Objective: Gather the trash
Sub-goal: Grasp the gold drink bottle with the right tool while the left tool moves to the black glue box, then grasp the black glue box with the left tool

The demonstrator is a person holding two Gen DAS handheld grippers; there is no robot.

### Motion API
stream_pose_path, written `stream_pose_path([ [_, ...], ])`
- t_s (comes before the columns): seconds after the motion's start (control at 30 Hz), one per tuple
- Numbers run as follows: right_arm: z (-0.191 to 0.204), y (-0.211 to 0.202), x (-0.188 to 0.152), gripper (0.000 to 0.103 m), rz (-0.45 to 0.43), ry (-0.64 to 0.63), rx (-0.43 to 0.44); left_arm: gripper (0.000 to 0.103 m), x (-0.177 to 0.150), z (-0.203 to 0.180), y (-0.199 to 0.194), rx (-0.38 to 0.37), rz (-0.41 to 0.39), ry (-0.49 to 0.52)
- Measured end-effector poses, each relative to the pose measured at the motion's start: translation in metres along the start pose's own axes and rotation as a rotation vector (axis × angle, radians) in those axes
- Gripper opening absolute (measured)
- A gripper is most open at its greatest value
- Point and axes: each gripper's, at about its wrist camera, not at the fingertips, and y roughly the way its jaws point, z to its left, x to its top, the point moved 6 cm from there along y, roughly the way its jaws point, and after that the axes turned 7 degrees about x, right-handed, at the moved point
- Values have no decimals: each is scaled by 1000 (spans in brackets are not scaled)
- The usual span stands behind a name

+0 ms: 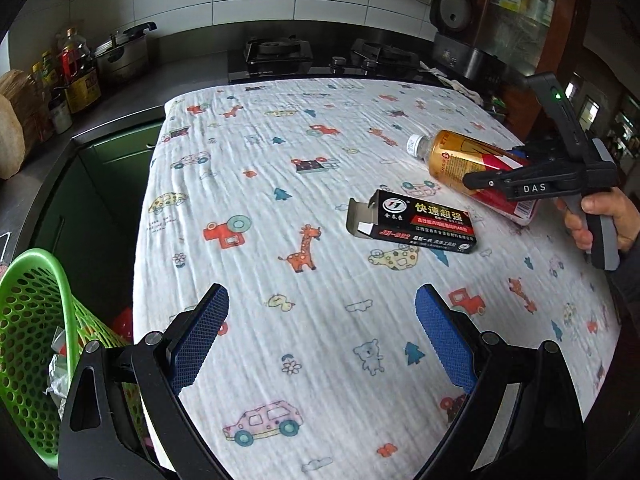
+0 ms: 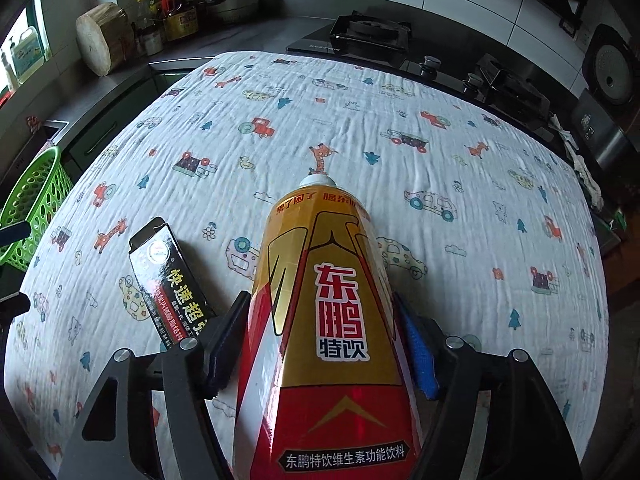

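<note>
Bottle: gold-and-red drink bottle [image 2: 320, 320] with a white cap, its label reading 东鹏特饮, lay clamped between the pads of the right gripper [image 2: 320, 340], cap pointing away from the tool.
Box: black carton [image 1: 412, 224] printed 快速超强 and JH-302, one end flap open, lay flat on the cloth just beside the bottle, touching neither gripper.
Right gripper: jaws were closed on the bottle's lower body; the tool's side, marked DAS, was seen from the left wrist view with a person's hand [image 1: 608, 216] on its handle.
Left gripper: the left gripper [image 1: 320, 336] stood wide open with nothing between its blue pads, near the table's edge, well apart from the box.
Basket: green perforated basket [image 1: 36, 320] beside the table held crumpled scraps.
Surface: white tablecloth [image 1: 280, 160] printed with giraffes, cars and trees.
Room: kitchen with a gas hob [image 1: 320, 60], a rice cooker [image 1: 456, 20], bottles and a steel pot [image 1: 120, 52] on a dark counter.
</note>
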Motion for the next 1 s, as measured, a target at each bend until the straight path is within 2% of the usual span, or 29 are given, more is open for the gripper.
stream_pose_path([
  [0.23, -15, -19, -23, 67, -17, 47, 1, 93, 12, -43, 19, -160, -17, 252],
  [0.4, -23, -25, -40, 67, -30, 97, 15, 92, 27, -67, 32, -174, -52, 460],
  [0.47, -26, -27, -46, 67, -33, 119, 26, 92, 33, -76, 34, -222, -63, 521],
  [0.6, -25, -29, -53, 67, -25, 120, 25, 92, 43, -96, 46, -264, -74, 656],
  [0.67, -25, -27, -56, 67, -15, 117, 23, 92, 45, -105, 54, -290, -62, 707],
  [0.73, -24, -26, -58, 67, -4, 108, 20, 82, 47, -114, 61, -314, -45, 750],
  [1.0, -28, -18, -66, 67, 33, 115, 36, 76, 46, -129, 85, -378, -10, 887],
])
